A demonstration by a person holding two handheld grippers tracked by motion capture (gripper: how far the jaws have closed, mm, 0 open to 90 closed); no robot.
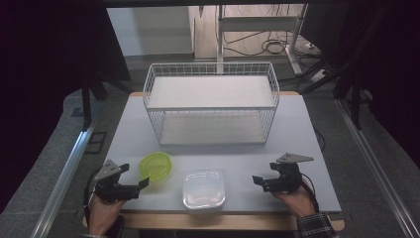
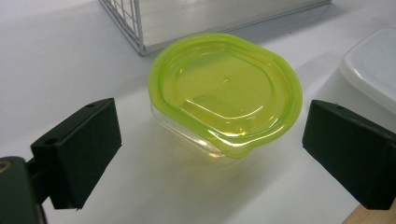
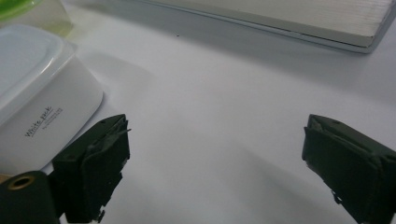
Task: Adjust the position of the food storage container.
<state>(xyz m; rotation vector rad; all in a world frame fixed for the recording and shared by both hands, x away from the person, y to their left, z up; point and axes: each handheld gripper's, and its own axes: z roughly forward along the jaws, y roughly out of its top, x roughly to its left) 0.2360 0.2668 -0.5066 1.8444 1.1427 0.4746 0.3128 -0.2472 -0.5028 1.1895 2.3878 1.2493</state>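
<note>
Left tool [image 2: 205, 154], jaws apart, faces the upright green-lidded tub [image 2: 224, 93], lid tab toward it.

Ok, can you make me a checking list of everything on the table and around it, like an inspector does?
Surface: pale grey table top with a wooden front edge, looks clean.
Job's things: round clear tub with a green lid, lid on; white square lidded box beside it, apart from it; white wire shelf rack behind both, shelves bare.
Clutter: nothing seen.
Grippers: left gripper aimed at the green tub, jaws open on either side, not touching; right gripper open over bare table, holding nothing.
Cables: black cable trails from the right gripper; loose wires on the floor behind.
Surroundings: dark curtains at both sides, metal rails along the floor.
</note>
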